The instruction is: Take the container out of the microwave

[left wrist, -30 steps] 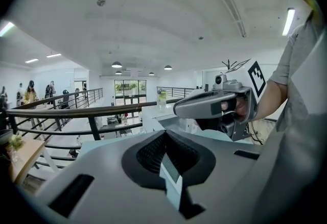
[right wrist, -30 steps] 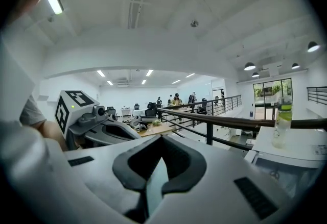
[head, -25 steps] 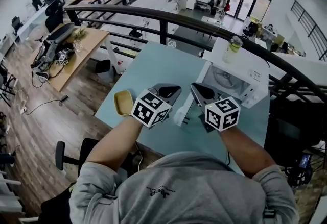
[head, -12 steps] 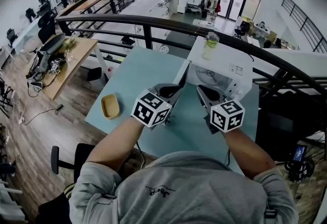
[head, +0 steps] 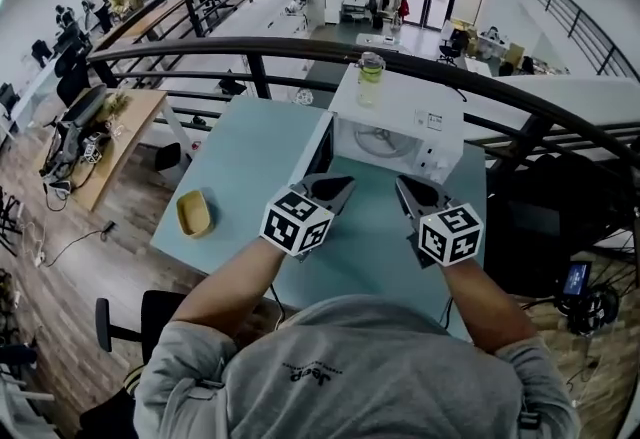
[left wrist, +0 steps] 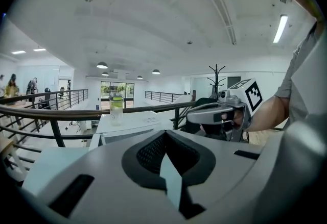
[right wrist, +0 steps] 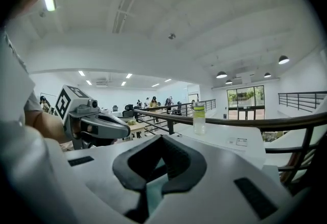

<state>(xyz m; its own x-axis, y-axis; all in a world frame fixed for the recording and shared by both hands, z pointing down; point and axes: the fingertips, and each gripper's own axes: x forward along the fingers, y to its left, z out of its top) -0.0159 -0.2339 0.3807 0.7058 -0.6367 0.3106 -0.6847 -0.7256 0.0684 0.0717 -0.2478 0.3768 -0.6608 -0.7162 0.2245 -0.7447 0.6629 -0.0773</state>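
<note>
A white microwave [head: 432, 120] stands at the far side of the teal table [head: 262, 142], its door [head: 317, 148] swung open to the left, with only the glass turntable [head: 378, 140] showing inside. A yellow oval container [head: 193, 213] lies near the table's left edge, well left of both grippers. My left gripper [head: 338, 186] is shut and empty in front of the open door. My right gripper [head: 408, 186] hangs beside it before the microwave's opening, jaws together and empty. The left gripper view shows its own shut jaws [left wrist: 166, 151], and the right gripper view shows its own [right wrist: 158, 167].
A clear bottle [head: 371, 78] with greenish liquid stands on the microwave's top. A dark curved railing [head: 200, 49] runs behind the table, with a drop to the lower floor beyond. Wooden desks [head: 100, 142] and office chairs stand at the left.
Both grippers have shifted right across the table, from beside the open door to in front of the microwave. The yellow container now lies farther to their left. Both stayed shut.
</note>
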